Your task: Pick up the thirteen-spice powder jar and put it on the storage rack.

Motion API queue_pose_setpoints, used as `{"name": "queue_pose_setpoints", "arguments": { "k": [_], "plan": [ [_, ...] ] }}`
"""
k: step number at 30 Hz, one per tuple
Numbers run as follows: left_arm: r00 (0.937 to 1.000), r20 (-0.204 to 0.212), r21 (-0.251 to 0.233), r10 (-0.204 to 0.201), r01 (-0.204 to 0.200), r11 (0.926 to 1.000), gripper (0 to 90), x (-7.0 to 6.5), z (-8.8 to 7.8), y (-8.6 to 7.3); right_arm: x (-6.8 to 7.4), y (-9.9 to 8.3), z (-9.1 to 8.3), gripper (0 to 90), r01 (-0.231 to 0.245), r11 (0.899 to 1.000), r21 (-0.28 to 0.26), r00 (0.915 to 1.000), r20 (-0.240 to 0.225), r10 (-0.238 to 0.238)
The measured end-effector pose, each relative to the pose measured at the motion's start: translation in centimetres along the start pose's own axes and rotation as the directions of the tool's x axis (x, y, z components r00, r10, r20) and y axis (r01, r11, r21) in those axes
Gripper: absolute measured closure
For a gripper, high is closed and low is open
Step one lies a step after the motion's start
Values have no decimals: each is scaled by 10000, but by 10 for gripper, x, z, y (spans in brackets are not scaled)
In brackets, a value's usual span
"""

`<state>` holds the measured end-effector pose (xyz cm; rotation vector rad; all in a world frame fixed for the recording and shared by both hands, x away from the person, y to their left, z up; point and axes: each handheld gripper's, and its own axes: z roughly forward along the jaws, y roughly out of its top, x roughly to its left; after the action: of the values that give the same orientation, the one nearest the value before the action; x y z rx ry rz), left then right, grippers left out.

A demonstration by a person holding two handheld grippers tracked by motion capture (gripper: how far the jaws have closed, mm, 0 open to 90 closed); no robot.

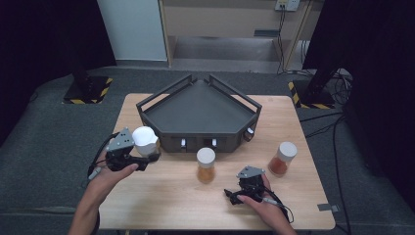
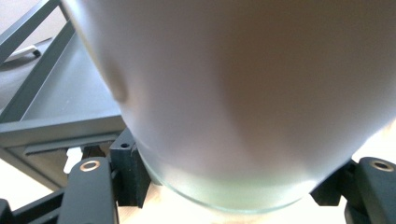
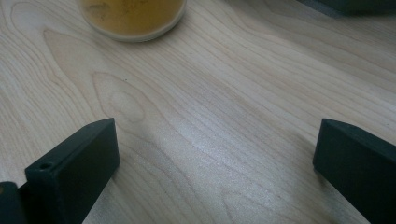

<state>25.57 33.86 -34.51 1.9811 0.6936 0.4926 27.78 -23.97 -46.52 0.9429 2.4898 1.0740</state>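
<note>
At the left of the high view, the left gripper [image 1: 149,157] clamps a white-lidded jar [image 1: 145,141] just beside the dark tray [image 1: 200,110]. Keep it upright and clear the rim. The right gripper [image 1: 234,196] rests with jaws apart.

You've got a wooden table [image 1: 161,196] on grey carpet [image 1: 44,147], black curtains [image 1: 44,34] both sides, white panel [image 1: 132,29] at back, hazard-striped stand feet [image 1: 88,90], cables [image 1: 337,83] trailing right.
</note>
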Motion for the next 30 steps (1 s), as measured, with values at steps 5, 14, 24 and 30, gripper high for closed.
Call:
{"name": "queue_pose_setpoints", "arguments": {
  "k": [5, 14, 24, 30],
  "plan": [
    [9999, 82, -167, -66, 68, 9998, 295, 8, 2, 3, 0, 0, 0, 5, -1, 10000, -1, 10000, 0, 1],
    [9990, 294, -259, 342, -334, 9991, 295, 20, 7, 26, 0, 0, 0, 5, 1, 10000, -1, 10000, 0, -1],
    [9964, 482, -316, 694, -679, 9972, 295, 35, 19, 49, 0, 0, 0, 5, 0, 10000, -1, 10000, -2, 0],
    [9949, 606, -393, 808, -785, 9961, 295, 43, 26, 59, 0, 0, 0, 5, 0, 10000, 0, 10000, -2, 0]
  ]
}}
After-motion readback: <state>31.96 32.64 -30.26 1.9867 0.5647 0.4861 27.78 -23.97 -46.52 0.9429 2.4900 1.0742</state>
